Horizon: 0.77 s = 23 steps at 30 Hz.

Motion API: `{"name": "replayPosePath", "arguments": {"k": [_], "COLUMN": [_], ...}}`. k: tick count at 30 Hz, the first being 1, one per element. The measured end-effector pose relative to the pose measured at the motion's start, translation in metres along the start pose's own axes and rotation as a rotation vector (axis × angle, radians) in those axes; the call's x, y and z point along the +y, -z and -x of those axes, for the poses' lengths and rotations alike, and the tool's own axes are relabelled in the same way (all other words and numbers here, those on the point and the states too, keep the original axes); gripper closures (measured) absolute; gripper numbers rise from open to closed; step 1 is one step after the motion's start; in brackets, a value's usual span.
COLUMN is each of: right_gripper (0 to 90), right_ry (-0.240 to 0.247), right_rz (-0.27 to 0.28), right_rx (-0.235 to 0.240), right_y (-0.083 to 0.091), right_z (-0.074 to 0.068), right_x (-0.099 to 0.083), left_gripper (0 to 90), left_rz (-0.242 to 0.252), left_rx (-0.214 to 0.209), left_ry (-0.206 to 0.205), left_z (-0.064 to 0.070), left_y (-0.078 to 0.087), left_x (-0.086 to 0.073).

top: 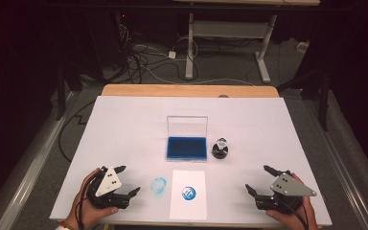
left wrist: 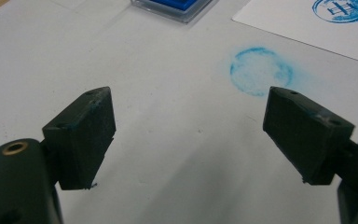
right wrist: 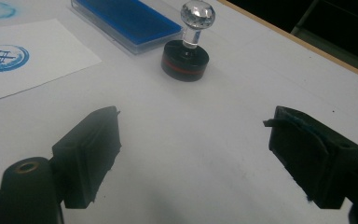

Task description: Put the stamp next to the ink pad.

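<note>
High view: left gripper (top: pixel 124 180) and right gripper (top: pixel 258 178) rest near, jaws apart, empty. Farther, the stamp (top: pixel 220 149) stands right of the ink pad (top: pixel 186 148); rigid, light, best pinched at its slippery faceted knob.

We see a bench (top: pixel 124 124) covered in a smooth matt white sheet, with a bare wooden edge at its far side, and on it a flat sheet of white paper (top: pixel 188 207) printed in blue ink. The ink pad (top: pixel 186 148) looks like soft blue felt in a clear glossy plastic case, and the stamp (right wrist: pixel 188 49) has a faceted, glassy knob on a shiny black base. The fingers (left wrist: pixel 81 135) are matt black rubbery blocks, rough at the edges and smudged with blue.
</note>
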State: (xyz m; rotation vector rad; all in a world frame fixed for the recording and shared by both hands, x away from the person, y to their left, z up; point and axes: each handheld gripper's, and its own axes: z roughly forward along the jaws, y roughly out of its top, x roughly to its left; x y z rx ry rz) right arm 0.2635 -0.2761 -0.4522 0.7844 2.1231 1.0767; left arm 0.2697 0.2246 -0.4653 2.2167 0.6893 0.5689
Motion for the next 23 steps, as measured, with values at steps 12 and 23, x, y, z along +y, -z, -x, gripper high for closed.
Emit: {"name": "replayPosePath", "arguments": {"k": [12,23], "right_gripper": [16.7,16.7], "right_ry": [0.008,0.021], "right_rz": [0.000,-0.009], "right_rx": [-0.007,-0.013], "right_y": [-0.0003,-0.0012], "right_z": [0.0003,0.0007], "right_x": [0.0002,-0.0002], "left_gripper": [16.3,16.3], "left_rz": [-0.007,-0.015], "left_rx": [0.001,0.001], "left_ry": [0.004,0.007], "left_z": [-0.0017,-0.0032], "left_y": [-0.0016,-0.0040], "left_x": [0.0007,0.0016]}}
